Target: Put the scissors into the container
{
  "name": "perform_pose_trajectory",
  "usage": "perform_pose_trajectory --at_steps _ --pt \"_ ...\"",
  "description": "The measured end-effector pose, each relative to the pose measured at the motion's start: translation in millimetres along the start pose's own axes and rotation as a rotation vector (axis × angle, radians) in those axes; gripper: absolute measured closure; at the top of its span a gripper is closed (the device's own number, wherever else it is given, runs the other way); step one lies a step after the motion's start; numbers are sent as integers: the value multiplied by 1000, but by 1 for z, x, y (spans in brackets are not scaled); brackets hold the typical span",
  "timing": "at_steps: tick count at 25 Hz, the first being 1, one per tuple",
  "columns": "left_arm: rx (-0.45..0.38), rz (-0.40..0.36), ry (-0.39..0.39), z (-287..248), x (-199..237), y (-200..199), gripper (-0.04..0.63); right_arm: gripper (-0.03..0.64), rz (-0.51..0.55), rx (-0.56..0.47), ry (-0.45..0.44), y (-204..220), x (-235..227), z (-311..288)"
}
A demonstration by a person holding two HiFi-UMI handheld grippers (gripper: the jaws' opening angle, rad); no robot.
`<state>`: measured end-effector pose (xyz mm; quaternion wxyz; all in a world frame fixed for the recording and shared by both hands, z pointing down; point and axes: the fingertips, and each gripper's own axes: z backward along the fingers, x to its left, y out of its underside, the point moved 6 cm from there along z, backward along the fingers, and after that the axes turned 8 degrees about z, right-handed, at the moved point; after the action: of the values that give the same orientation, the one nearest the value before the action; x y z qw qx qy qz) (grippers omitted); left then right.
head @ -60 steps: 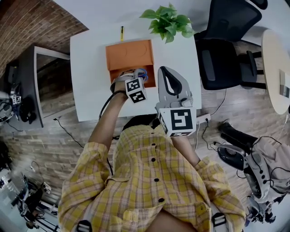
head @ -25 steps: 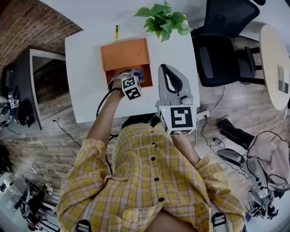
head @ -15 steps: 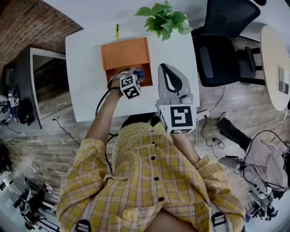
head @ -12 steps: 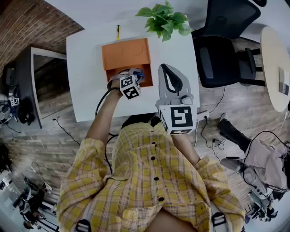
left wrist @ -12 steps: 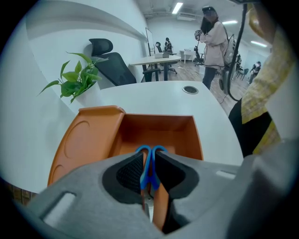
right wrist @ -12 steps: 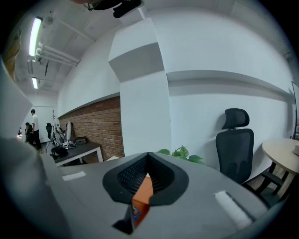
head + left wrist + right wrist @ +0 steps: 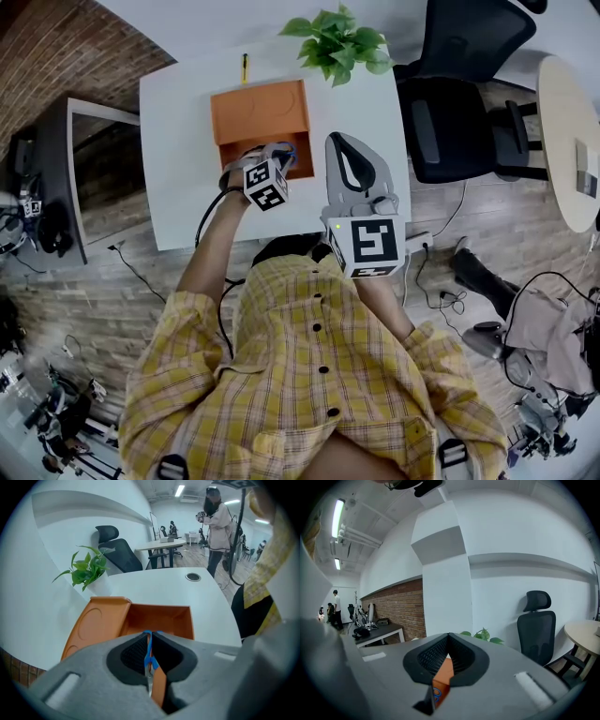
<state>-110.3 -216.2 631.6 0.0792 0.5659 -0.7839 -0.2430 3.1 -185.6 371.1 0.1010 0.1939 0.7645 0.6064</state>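
The left tool is clamped on the scissors, blue handles and a sliver of metal blade pinched between its pads. It hangs over the open orange container, whose lid lies flat beside it on the white worktop. I'd call this the placing step: the scissors are over the box, though I can't tell if they have reached the bottom. The next move looks like easing them down inside the walls and only then spreading the pads, keeping the blade off the near rim. The right tool sits raised on the person's right, pads pressed together at the tips and gripping nothing. As for writing, I can read none: only black-and-white square markers on the tools' cubes, and a small blue mark on the orange, seen through the right tool's gap, too small to make out.
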Motion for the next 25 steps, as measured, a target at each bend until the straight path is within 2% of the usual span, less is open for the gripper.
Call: perform_pose_trajectory --at_steps 10,22,25 --pt "-62 50 -92 34 -4 -19 592 612 12 -27 -8 -6 1 18" --pt "-179 257 -188 84 -11 -44 592 612 6 -61 -39 -16 4 32" --pt "-237 347 -194 103 -12 -51 592 612 7 -70 -42 -20 5 36"
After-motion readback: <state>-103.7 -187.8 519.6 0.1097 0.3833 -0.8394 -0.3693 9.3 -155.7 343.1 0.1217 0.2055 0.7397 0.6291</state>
